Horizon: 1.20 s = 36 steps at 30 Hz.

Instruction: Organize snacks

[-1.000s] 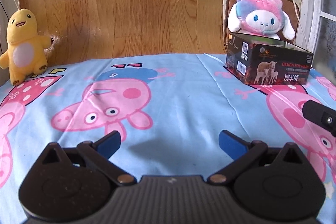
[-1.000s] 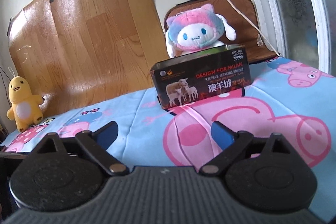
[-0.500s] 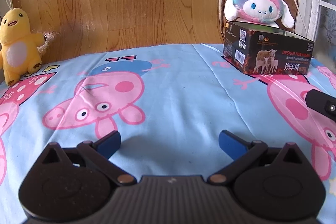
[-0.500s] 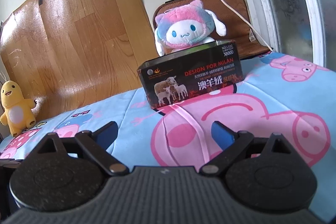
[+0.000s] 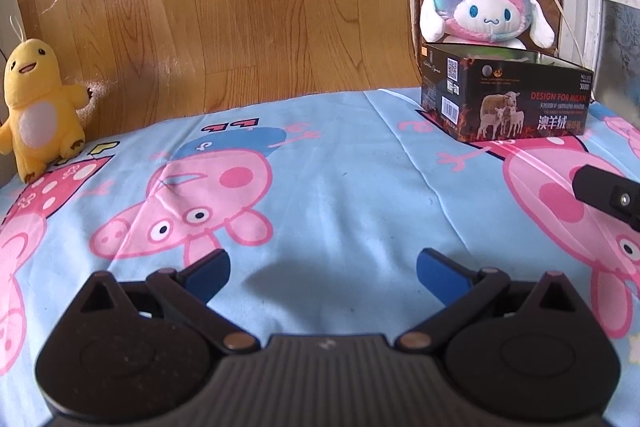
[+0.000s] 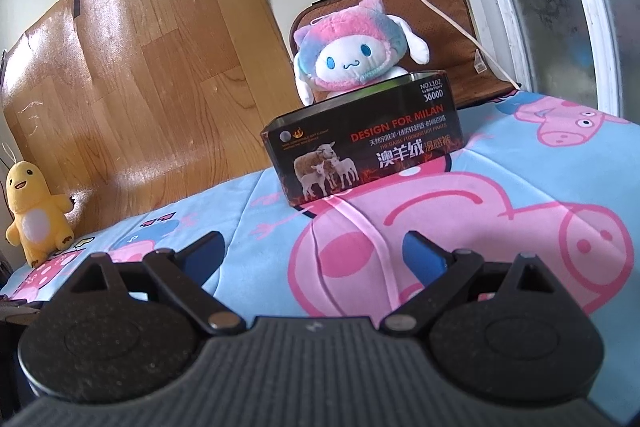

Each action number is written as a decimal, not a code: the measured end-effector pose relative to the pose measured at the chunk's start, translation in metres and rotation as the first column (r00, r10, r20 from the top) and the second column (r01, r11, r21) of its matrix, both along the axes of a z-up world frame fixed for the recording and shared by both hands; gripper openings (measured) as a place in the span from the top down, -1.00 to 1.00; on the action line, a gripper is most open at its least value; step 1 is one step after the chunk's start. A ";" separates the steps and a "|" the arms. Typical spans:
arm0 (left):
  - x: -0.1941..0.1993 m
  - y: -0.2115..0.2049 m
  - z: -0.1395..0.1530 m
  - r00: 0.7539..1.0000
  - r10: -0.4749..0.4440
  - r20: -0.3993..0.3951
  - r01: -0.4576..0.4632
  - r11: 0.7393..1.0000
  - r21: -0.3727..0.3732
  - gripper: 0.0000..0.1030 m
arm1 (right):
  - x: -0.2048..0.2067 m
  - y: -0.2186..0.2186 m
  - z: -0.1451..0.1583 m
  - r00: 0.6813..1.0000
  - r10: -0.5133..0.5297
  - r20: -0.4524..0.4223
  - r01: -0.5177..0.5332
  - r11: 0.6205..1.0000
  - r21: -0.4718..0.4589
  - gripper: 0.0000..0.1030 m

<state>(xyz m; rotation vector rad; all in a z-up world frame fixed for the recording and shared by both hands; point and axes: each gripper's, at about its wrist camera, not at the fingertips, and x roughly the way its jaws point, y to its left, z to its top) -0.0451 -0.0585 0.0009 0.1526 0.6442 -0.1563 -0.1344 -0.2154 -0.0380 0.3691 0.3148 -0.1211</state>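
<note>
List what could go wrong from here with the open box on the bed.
The black box stands on a soft bedsheet, so a push from the open right gripper may tip or slide it. The plush toy sits right behind it and might be knocked. No snacks are visible.

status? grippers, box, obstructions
Left gripper open, empty, over the sheet. Right gripper open, empty, facing the black box. Box upright, top open, untouched. No snacks visible. Nothing between right gripper and box.

Black open-topped box (image 6: 362, 155), upright on pig-print sheet (image 6: 520, 163)
</note>
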 end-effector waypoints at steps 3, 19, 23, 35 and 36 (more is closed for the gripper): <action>-0.001 -0.004 -0.002 1.000 0.006 -0.003 -0.006 1.000 0.030 -1.00 | 0.000 -0.001 -0.001 1.000 0.002 0.003 -0.002 1.000 0.007 -0.89; -0.001 -0.004 -0.005 1.000 0.005 -0.014 -0.005 0.999 0.042 -1.00 | -0.002 0.000 -0.001 1.000 0.006 0.010 -0.006 1.000 0.008 -0.89; -0.001 -0.003 -0.004 1.000 0.005 -0.015 -0.004 0.999 0.039 -1.00 | -0.002 0.000 -0.001 1.000 0.006 0.009 -0.006 1.000 0.008 -0.89; -0.001 -0.001 -0.005 1.000 0.009 -0.022 -0.008 1.000 0.021 -1.00 | -0.002 0.000 -0.001 1.000 0.008 0.010 -0.008 1.000 0.007 -0.89; -0.001 -0.001 -0.005 1.000 0.009 -0.021 -0.009 1.000 0.022 -1.00 | -0.002 0.001 -0.001 1.000 0.008 0.010 -0.008 1.000 0.007 -0.89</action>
